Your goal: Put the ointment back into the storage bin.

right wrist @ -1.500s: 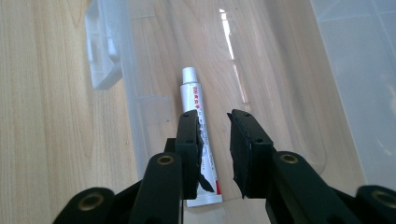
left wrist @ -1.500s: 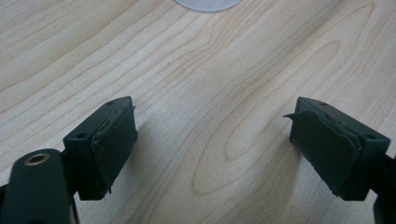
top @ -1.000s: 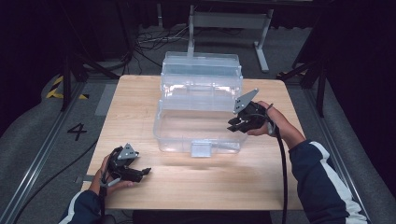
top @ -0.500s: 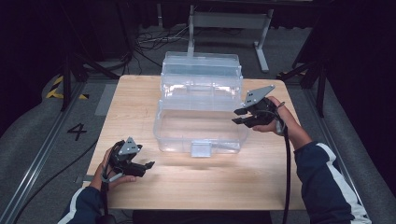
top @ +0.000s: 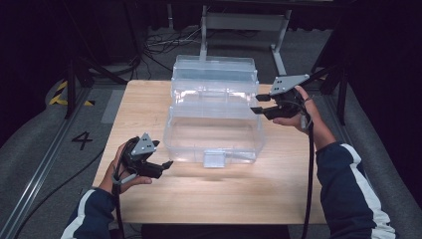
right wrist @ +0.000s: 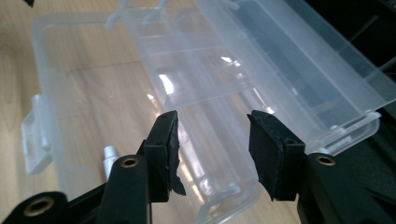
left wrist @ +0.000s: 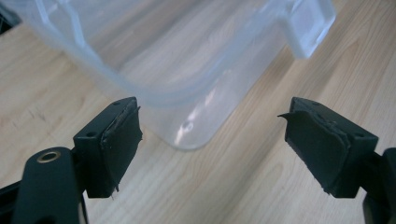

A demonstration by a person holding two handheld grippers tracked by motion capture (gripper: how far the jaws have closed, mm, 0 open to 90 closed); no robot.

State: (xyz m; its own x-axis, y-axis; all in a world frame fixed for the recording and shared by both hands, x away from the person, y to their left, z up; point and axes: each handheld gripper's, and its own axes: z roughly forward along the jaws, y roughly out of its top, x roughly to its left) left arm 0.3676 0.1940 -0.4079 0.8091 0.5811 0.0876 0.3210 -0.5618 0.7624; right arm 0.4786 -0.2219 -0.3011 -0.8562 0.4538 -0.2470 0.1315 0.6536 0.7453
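My left tongs [top: 166, 164] stand wide, nothing between the pads, low over the counter [top: 149, 104] just off the box's [top: 214, 132] near left corner; in the left gripper view that rounded corner sits just past the tips, not touching. My right tongs [top: 256, 103] are partly spread, jaws just been opening, nothing between them, raised beside the box's right wall near the lid [top: 214, 67] hinge. In the right gripper view they look down into the box, which holds nothing; its lid is tipped back. Box is clear plastic, mid-counter, latch tab [top: 215, 159] on the near wall facing me. No brand or label readable on it. Only writing: a "4" [top: 82, 140] on the grey floor left of the counter.
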